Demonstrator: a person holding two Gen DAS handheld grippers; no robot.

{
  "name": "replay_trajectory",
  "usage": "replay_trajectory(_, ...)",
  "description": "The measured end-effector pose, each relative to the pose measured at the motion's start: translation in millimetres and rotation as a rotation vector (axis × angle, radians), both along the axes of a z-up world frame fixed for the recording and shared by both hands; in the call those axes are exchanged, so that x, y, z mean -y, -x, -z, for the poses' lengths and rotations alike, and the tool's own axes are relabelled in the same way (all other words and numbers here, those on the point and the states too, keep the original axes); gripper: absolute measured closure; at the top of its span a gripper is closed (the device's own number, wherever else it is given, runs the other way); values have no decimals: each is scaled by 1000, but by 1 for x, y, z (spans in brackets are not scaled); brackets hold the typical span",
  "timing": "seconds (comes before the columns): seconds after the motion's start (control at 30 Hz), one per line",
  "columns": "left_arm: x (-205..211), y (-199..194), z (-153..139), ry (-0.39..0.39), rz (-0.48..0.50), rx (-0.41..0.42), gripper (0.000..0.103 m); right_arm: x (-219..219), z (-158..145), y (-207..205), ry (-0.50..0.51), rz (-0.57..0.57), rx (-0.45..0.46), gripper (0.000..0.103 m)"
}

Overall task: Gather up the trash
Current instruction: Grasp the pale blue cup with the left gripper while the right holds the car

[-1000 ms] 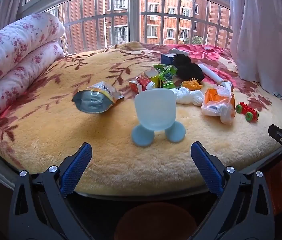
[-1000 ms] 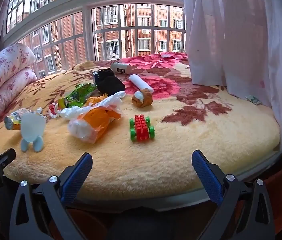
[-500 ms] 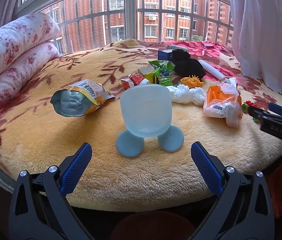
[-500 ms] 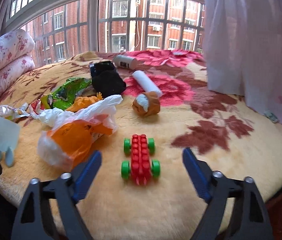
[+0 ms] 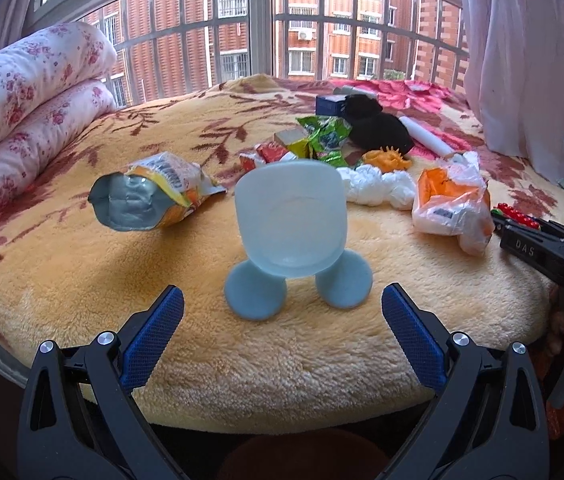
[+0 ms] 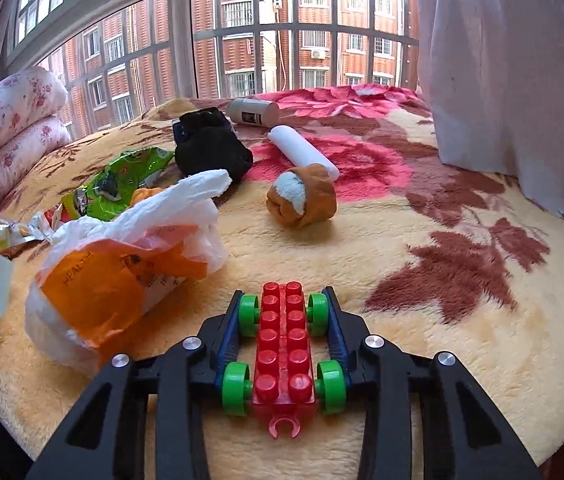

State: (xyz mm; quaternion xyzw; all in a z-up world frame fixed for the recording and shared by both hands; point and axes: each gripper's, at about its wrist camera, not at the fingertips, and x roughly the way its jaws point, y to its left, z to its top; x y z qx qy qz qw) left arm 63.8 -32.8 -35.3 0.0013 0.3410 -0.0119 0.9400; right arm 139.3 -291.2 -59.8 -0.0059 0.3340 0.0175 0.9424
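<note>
1. Right gripper (image 6: 284,320): fingers closed in around the red toy car (image 6: 284,354), pads against the green wheels on both sides. It looks gripped, but the car sits on the blanket (image 6: 422,288), not lifted. Grip goes along the car's length, probably because the wheels give flat sides to press on.
2. Left gripper (image 5: 282,320): wide open, holds nothing. It hovers low near the bed edge, with the pale blue cup (image 5: 292,224) on two round feet just in front, betw. the fingers' line but apart from them. The opening is wider than the cup, so I judge it is lined up for a grasp.
3. Trash is in a loose group behind the cup: foil snack bag (image 5: 150,196) to the left, orange-white plastic bag (image 5: 448,204) to the right, white crumpled tissue (image 5: 374,188), green wrapper (image 5: 324,138) and small red wrappers (image 5: 268,154) further back.
4. Non-trash mixed in: black cloth (image 6: 212,152), rolled brown sock (image 6: 302,196), white tube (image 6: 302,150), grey can (image 6: 252,112).
5. Judgement: the toy is prob. being moved away from the trash, since it lies touching-close to the plastic bag; sorting is at the start, all the trash lies on the bed.
</note>
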Motion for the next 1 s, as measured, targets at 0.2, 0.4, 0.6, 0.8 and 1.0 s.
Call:
replay_trajectory(0.2, 1, -17, -1, 39, 5, -9, 6, 14, -22, 22, -52, 7, 66, 65)
replay_trajectory(0.4, 14, -45, -2, 10, 2, -6, 6, 14, -36, 48, -58, -23, 104, 65)
replay_trajectory(0.6, 7, -79, 11, 72, -21, -113, 34, 5, -39, 59, -74, -54, 111, 65)
replay_trajectory(0.8, 2, -74, 13, 53, -22, -86, 47, -8, -34, 64, -78, -78, 92, 65)
replay_trajectory(1.0, -1, -58, 2, 64, -10, -57, 47, -20, -40, 76, -82, -96, 92, 65)
